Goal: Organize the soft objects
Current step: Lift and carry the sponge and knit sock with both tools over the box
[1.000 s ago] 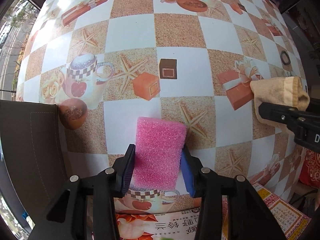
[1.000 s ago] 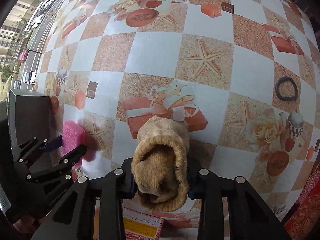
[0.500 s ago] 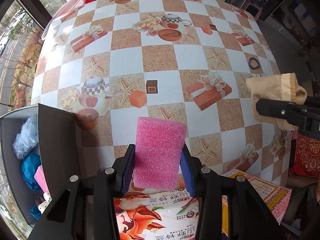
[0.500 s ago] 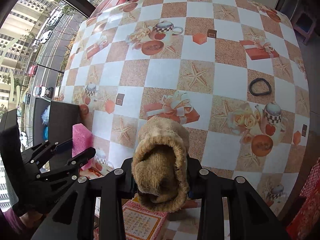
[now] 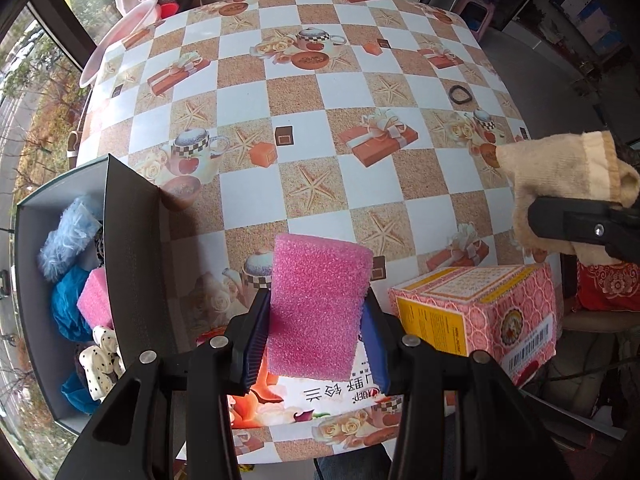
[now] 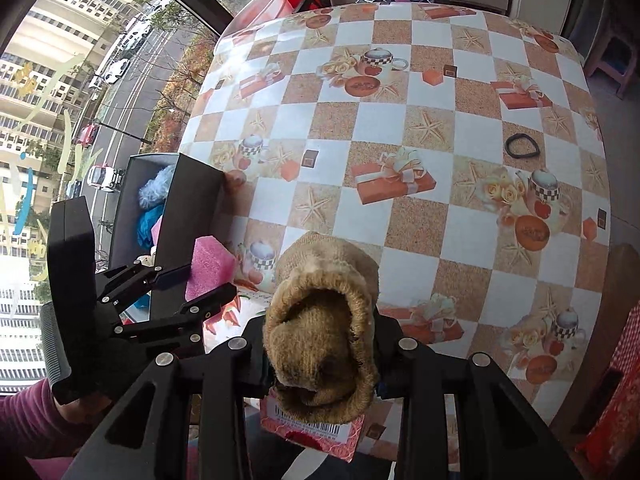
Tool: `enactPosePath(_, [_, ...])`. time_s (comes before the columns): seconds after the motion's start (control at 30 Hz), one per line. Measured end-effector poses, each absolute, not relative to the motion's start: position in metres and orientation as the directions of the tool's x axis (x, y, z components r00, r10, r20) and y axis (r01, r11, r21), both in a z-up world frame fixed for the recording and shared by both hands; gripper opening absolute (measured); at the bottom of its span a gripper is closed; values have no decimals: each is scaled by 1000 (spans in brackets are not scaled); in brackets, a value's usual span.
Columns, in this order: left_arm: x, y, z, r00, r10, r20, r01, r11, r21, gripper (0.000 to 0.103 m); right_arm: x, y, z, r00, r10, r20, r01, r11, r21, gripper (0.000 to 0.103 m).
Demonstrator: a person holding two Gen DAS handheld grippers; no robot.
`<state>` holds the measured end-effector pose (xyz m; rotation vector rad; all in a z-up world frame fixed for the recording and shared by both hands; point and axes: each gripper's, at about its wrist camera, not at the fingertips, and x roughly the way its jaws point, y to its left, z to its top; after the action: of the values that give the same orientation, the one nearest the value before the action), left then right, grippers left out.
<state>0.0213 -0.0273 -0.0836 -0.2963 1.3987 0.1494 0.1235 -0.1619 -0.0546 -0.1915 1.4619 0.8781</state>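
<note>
My left gripper (image 5: pixel 316 344) is shut on a pink sponge (image 5: pixel 316 304) and holds it high above the table's near edge; the sponge also shows in the right wrist view (image 6: pixel 210 266). My right gripper (image 6: pixel 320 364) is shut on a tan knitted sock (image 6: pixel 324 328), held in the air; the sock shows at the right of the left wrist view (image 5: pixel 560 184). A dark open box (image 5: pixel 132 240) stands at the table's left edge and holds blue fluffy items (image 5: pixel 66 236), a pink sponge (image 5: pixel 94 300) and a dotted white bow (image 5: pixel 100 356).
A pink and yellow carton (image 5: pixel 476 312) lies at the near right edge of the patterned table (image 5: pixel 304 100). A black ring (image 5: pixel 459 94) lies far right, also in the right wrist view (image 6: pixel 520 146). A pink basin (image 5: pixel 116 36) sits beyond the far left corner.
Both grippers have risen and pulled back from the table with their objects held. The open box and the carton have come into view.
</note>
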Motion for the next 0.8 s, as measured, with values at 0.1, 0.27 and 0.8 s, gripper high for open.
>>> enactPosePath(0.1, [11,-30,-80,171,-64,-983,-264,958,-109,47,109,-167,-48,-132,398,-908,-618,683,389,37])
enactPosePath(0.27, [-4,-27,-76,172,-64,-983,-268,957,-109,47,87,-177,-40,-139,398,-907,-614,684,394,37])
enactPosePath(0.8, [-26,-12,-63,215,-60,-975,-295,947,-123,47,33,-169,-31,-188,382,-905,-647,645,407,37])
